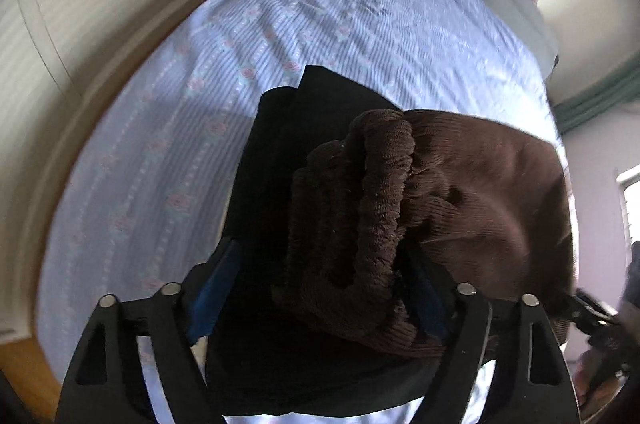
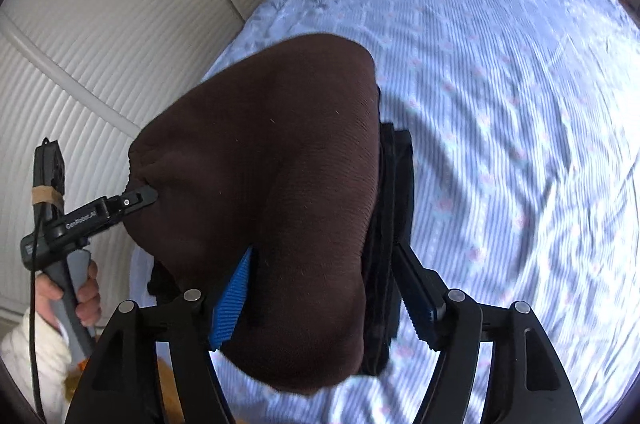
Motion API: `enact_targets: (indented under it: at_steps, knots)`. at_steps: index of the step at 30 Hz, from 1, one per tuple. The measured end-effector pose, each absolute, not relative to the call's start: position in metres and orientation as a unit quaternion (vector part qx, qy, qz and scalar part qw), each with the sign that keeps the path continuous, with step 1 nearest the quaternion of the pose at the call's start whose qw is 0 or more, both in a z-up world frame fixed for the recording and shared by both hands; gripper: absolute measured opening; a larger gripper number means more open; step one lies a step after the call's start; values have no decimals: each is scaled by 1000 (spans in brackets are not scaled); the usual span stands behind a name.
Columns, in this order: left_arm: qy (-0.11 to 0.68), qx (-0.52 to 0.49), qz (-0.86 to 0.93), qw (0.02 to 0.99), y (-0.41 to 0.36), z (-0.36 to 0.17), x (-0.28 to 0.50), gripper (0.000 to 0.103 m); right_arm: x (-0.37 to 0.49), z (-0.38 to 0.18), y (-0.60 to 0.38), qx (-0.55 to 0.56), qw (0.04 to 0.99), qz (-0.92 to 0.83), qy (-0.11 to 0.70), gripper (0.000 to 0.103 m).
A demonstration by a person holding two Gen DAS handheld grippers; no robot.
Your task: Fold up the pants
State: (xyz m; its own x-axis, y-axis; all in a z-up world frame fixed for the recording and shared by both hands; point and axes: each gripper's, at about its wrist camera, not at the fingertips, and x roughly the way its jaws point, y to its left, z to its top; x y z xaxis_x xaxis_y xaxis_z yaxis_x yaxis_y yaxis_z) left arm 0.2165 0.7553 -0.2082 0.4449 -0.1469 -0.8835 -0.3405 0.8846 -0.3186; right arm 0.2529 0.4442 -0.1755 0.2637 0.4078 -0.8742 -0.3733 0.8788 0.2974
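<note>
Folded brown corduroy pants (image 1: 460,192) lie bunched on top of a folded black garment (image 1: 280,152) on the bed. My left gripper (image 1: 320,256) points down over their gathered waistband, open, its blue left pad (image 1: 212,288) standing apart from the cloth. My right gripper (image 2: 324,252) straddles the other end of the brown pants (image 2: 272,164), also open. Its left pad (image 2: 232,304) lies against the fabric while its right finger (image 2: 416,296) stands apart beside the black garment (image 2: 394,192). In the right wrist view the left gripper (image 2: 140,196) has its tip at the pants' left edge.
A light blue striped floral sheet (image 1: 320,24) covers the bed. Cream ribbed cabinet panels (image 2: 100,44) run along the left side. A hand in a white sleeve (image 2: 76,292) holds the left gripper's handle. A window (image 1: 630,192) is at far right.
</note>
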Motion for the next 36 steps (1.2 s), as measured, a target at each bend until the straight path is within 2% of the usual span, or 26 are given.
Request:
enact_targets:
  at_steps: [2,9,19,22,24,26,36]
  knots:
    - [528,-219,73,817,753,-209,215,93,250,-179,442,7,794,240,558,74]
    - [527,-208,112,816,749,-190,205,92,230,-165,441,-15,797,243,553,74]
    - [450,-148,144,869,702,-100,136,93,168,-106,399,-7,824,277,494,74]
    - [433,-128,146,880,671,-74,110,97,147,-85,370,-6,840,269,471,76]
    - [421,-114,139,889,643,-58,92,99,132,-72,345,-5,852,257,456,83]
    - [415,-95,128,896,613,-46,78,101,119,-61,324,-4,861,243,446,84]
    - [397,-62,40,915,456,-8,33,102,46,-11,198,11,898,179,401,89]
